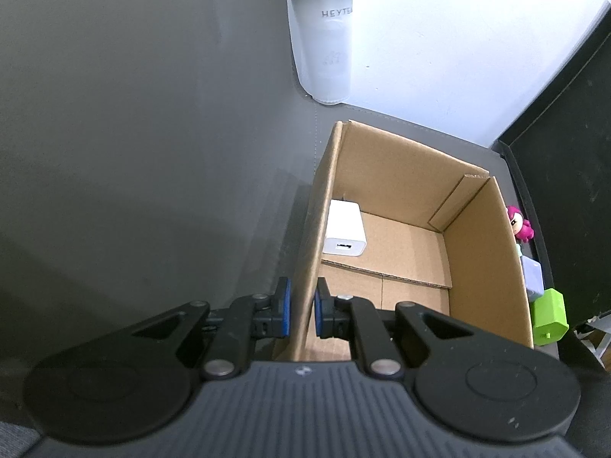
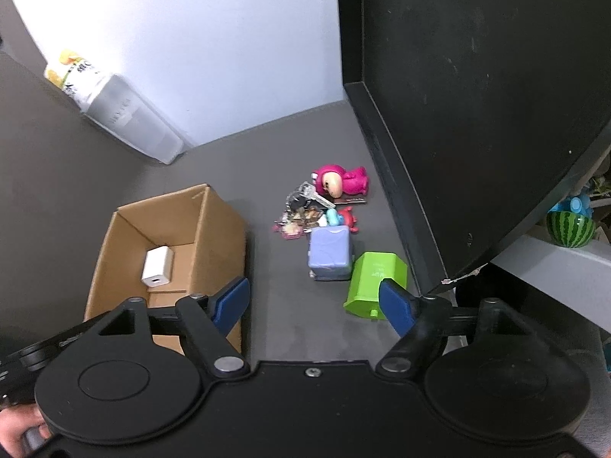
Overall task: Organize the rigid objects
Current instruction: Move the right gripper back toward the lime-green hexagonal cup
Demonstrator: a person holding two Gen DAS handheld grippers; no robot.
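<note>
An open cardboard box (image 1: 485, 252) stands on the grey table, with a white charger (image 1: 343, 233) inside it; the box (image 2: 217, 236) and charger (image 2: 157, 267) also show in the right wrist view. My left gripper (image 1: 302, 309) is shut on the box's left wall. My right gripper (image 2: 315, 305) is open and empty, above the table between the box and a green block (image 2: 372, 278). Beside the block lie a lilac box (image 2: 329, 252), a pink doll (image 2: 341, 180) and a heap of small keychain pieces (image 2: 301, 210).
A frosted white container (image 1: 324, 38) stands against the white wall behind the box. A black panel (image 2: 477, 114) rises on the right, close to the toys. A watermelon ball (image 2: 571, 231) sits beyond the panel.
</note>
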